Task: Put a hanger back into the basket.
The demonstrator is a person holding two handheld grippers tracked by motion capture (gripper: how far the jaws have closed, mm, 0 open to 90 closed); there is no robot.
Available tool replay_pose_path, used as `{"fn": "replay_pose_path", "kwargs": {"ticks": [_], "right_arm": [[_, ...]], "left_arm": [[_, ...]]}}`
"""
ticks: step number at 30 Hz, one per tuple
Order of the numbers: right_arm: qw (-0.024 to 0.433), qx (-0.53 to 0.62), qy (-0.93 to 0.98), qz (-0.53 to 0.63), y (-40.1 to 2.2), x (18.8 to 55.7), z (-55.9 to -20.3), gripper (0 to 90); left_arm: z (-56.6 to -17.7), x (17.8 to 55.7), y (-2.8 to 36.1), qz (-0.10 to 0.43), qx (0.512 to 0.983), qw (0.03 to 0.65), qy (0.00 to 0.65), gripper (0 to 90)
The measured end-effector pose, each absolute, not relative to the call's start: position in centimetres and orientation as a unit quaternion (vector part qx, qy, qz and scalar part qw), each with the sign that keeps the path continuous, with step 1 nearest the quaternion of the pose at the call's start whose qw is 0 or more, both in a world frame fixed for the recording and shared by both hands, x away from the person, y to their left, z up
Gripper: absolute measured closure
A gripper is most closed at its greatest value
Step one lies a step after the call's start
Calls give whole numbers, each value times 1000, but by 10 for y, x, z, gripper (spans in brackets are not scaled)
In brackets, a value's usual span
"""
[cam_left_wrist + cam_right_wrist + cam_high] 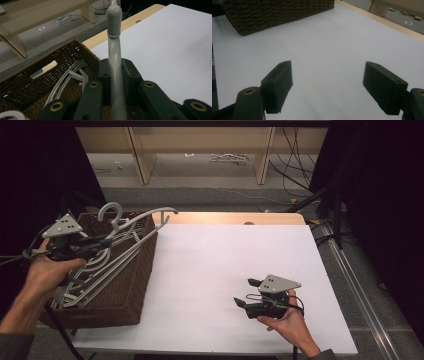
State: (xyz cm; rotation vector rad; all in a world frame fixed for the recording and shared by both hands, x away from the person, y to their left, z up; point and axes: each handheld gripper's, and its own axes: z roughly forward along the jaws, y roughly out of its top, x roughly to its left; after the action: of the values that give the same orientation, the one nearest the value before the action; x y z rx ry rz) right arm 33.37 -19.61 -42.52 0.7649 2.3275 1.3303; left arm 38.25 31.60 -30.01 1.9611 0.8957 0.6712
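Note:
A brown wicker basket [126, 287] stands at the table's left edge with several pale grey clothes hangers [95, 275] lying in it. My left gripper [107, 241] is over the basket, shut on the arm of one grey hanger [145, 216], which slants up past the basket's far corner. In the left gripper view the jaws [116, 67] clamp that hanger [114, 47], and its rubber-tipped end points away over the table edge. My right gripper [246, 292] is low over the white table top at the front right, open with nothing between its jaws [328, 72].
The white table surface [225, 255] spreads between basket and right gripper, with a wooden strip [235, 217] along its far edge. Beyond it are the floor, wooden shelf legs [142, 160] and cables [295, 175]. The basket wall [274, 12] shows ahead of the right gripper.

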Motion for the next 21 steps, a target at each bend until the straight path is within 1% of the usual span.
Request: {"fn": "replay_pose_path", "kwargs": {"ticks": [21], "right_arm": [[176,272,822,468,-199,329,-428,234]], "left_arm": [[-305,374,367,288,766,411,401,790]]}}
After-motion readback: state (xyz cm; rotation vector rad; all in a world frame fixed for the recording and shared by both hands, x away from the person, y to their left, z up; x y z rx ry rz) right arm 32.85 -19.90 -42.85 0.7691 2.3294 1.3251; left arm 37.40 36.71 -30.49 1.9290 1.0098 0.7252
